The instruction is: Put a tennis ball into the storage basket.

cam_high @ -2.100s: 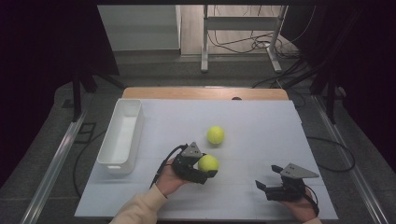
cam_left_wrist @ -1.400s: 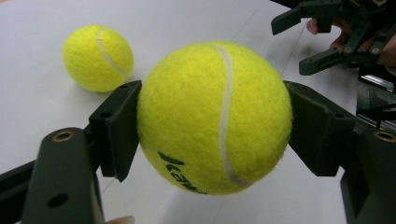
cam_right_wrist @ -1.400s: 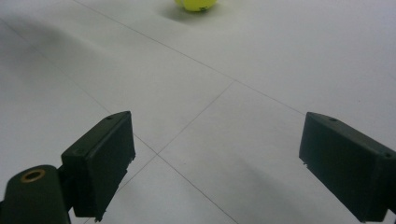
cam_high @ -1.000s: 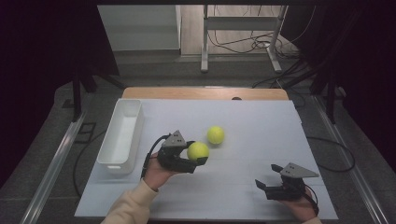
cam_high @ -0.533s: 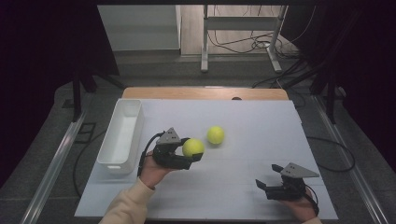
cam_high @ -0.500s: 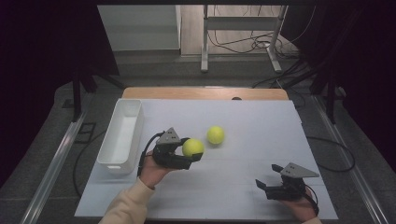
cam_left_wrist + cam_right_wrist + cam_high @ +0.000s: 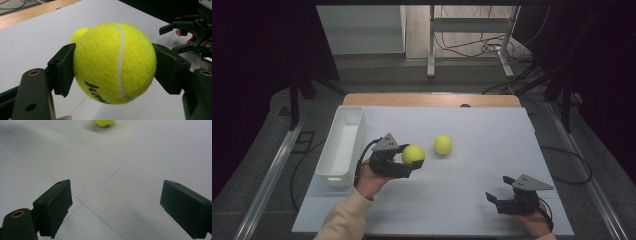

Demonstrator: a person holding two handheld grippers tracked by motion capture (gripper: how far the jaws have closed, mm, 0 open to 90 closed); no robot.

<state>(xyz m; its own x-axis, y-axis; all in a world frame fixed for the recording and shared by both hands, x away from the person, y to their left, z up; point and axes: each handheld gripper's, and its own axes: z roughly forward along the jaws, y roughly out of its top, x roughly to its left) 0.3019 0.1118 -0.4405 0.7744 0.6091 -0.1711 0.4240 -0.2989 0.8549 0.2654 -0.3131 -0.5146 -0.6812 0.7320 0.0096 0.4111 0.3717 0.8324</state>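
Held ball: I have one tennis ball clamped in my left gripper, lifted off the white table, between the white bin and the second ball, nearer the bin.
Grip: in the left gripper view the two pads press the tennis ball at its widest part, one on each side, so the hold looks centred to me.
Slip risk: the felt is round and springy; if I swing towards the bin too fast or ease the squeeze early, I judge the ball could squirt out and roll across the table.
Bin risk: the bin is narrow with upright walls; released over its near rim rather than its middle, the ball may bounce back out, or my jaws may knock the wall and shove the bin.
Second ball: it lies free on the table, on the side of my left gripper away from the bin; any bump from my hand would send it rolling.
Right gripper: my right gripper sits low, far from the bin at the table's near edge, jaws apart with nothing between them; the right gripper view has the second ball well ahead.
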